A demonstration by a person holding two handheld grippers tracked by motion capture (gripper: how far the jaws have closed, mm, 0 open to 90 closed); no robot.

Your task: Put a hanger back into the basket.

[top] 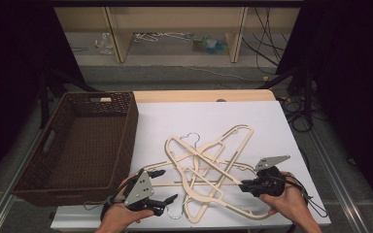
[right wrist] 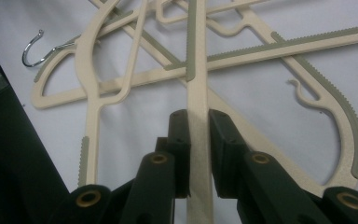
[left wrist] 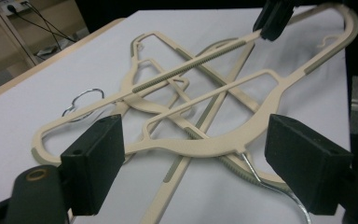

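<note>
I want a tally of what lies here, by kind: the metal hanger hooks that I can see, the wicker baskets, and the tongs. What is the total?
Metal hanger hooks: 2
Wicker basket: 1
Tongs: 2, the left tongs and the right tongs
Total: 5

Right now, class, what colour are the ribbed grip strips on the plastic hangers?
Grey-green ribbed strips on cream plastic hangers; clearest in the right gripper view.

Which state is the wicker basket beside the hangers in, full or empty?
Empty. The high view shows the brown basket with its woven floor bare, while the cream hangers lie tangled on the white table.
</note>
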